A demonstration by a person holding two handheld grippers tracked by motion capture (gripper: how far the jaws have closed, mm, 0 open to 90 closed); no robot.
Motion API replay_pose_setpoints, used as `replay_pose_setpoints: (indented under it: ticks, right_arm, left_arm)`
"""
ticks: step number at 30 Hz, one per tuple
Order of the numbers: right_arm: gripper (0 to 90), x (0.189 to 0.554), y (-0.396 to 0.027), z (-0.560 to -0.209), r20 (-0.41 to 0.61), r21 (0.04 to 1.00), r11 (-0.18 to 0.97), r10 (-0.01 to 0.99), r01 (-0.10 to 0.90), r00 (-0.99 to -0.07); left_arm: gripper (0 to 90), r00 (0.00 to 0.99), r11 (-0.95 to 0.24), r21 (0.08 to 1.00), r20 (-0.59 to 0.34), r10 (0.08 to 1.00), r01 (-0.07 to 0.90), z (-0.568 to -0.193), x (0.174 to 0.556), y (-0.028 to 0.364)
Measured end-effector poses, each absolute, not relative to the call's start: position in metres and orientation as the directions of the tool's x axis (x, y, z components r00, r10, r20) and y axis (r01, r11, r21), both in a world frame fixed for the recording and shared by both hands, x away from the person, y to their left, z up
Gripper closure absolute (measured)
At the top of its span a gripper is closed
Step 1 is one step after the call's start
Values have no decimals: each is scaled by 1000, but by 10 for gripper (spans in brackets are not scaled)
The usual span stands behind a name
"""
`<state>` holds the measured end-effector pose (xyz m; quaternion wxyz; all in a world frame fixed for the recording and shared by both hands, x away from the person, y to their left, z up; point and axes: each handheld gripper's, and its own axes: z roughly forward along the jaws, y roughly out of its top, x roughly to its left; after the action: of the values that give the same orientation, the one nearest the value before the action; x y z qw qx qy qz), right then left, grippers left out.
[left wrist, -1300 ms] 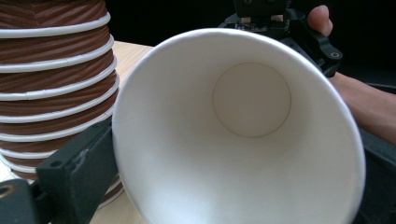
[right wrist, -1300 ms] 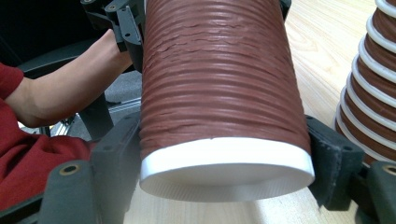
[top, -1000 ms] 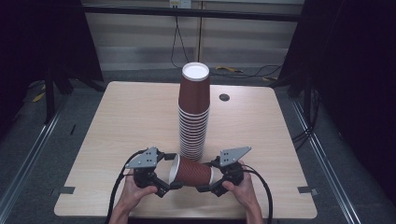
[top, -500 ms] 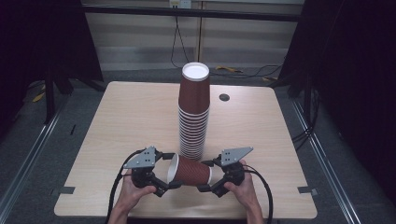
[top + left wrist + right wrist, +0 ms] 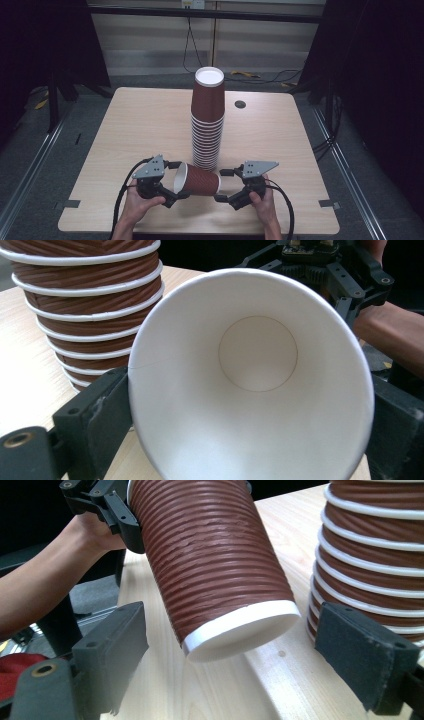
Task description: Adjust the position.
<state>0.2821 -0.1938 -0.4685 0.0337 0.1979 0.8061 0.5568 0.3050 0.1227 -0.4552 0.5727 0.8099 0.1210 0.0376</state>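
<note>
Fingers of the left gripper (image 5: 172, 184) clamp the ribbed brown paper cup (image 5: 197, 180) at its rim; right gripper's (image 5: 224, 185) fingers have just opened, flanking its base.

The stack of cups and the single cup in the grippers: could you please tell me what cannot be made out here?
- Stack of cups: its foot is hidden by the single cup in the high view; both gripper views cut off its top, so no count.
- Small dark round thing on the table: too small to identify.
- Single cup's rim: left gripper view crops its lower edge.
</note>
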Motion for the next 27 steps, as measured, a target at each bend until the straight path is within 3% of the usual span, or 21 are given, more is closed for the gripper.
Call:
replay_pose_setpoints:
  ticks: [14,27]
  right_arm:
    - [131,276,-200,-470,104,924,272,495,267,-863]
    - [129,267,-215,-485,54,957,178,666,229,-744]
  left_arm:
    - [69,952,-331,926,-81,296,181,-450,312,140]
    - [68,923,-355,909,-75,379,219,-446,318,158]
